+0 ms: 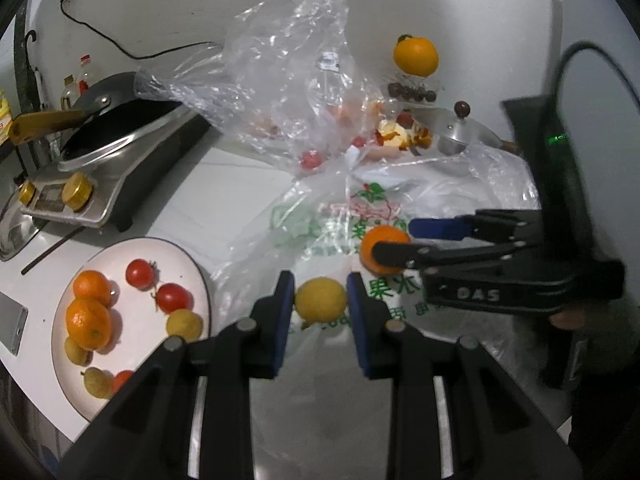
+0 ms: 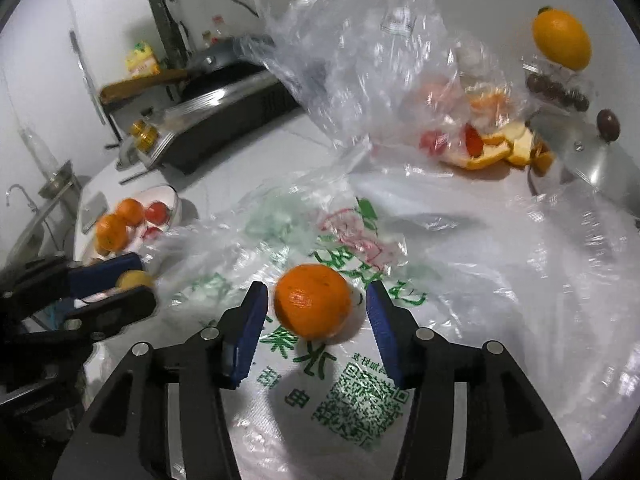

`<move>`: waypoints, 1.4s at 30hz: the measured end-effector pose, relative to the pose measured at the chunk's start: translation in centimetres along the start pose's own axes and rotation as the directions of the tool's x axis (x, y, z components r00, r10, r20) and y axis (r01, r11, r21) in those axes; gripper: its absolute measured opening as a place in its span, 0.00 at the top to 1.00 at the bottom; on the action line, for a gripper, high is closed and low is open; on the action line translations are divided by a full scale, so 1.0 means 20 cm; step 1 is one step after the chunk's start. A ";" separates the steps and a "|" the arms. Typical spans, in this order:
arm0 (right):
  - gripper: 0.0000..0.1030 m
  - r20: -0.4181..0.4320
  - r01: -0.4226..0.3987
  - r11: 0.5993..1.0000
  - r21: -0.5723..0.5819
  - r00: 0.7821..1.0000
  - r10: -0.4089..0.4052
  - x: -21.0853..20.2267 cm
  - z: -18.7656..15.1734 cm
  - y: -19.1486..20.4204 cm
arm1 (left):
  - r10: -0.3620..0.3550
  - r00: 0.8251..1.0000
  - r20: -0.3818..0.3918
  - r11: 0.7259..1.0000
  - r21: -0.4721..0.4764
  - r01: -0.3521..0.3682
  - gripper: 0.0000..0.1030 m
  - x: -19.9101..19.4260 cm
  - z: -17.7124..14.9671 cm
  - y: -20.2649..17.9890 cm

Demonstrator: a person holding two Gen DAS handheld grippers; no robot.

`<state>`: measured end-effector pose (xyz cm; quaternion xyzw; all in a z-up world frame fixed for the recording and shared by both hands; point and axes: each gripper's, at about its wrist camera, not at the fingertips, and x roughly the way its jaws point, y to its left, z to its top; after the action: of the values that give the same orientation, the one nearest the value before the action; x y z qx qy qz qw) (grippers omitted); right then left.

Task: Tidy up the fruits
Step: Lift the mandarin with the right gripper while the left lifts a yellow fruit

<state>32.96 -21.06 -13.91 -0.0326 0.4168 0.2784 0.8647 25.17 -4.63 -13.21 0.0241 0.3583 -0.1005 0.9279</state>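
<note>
Tangerine (image 2: pixel 313 301) — round, bright orange, dimpled, unpeeled.

The letters "DAS" are seen upside down, raised on the black body of the right gripper (image 1: pixel 394 240) in the left wrist view. Green Chinese characters are printed on the white plastic bag (image 2: pixel 360 380) spread on the surface; "水果" can be read in both views, the remaining characters being too blurred to tell. A green QR code is printed on the same bag, beside the characters. A red and green fruit emblem is printed above them.
</note>
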 end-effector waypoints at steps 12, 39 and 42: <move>0.55 -0.027 0.057 0.996 -0.064 0.998 -0.058 0.07 -0.01 0.12 | 0.002 0.999 0.033 0.999 -0.032 -0.001 0.73 -0.09 -0.05 0.13; 0.55 0.050 0.028 0.985 -0.172 0.999 -0.019 -0.12 0.08 0.49 | 0.049 0.996 0.073 0.993 -0.115 -0.041 0.73 -0.25 -0.16 0.39; 0.55 0.053 0.023 0.983 -0.181 0.999 -0.013 -0.12 0.09 0.52 | 0.055 0.996 0.075 0.991 -0.122 -0.046 0.73 -0.26 -0.16 0.42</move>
<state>27.64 -12.83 -9.09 -0.1079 0.3671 0.3082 0.8710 20.97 4.78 -12.42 -0.0268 0.3265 -0.0560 0.9431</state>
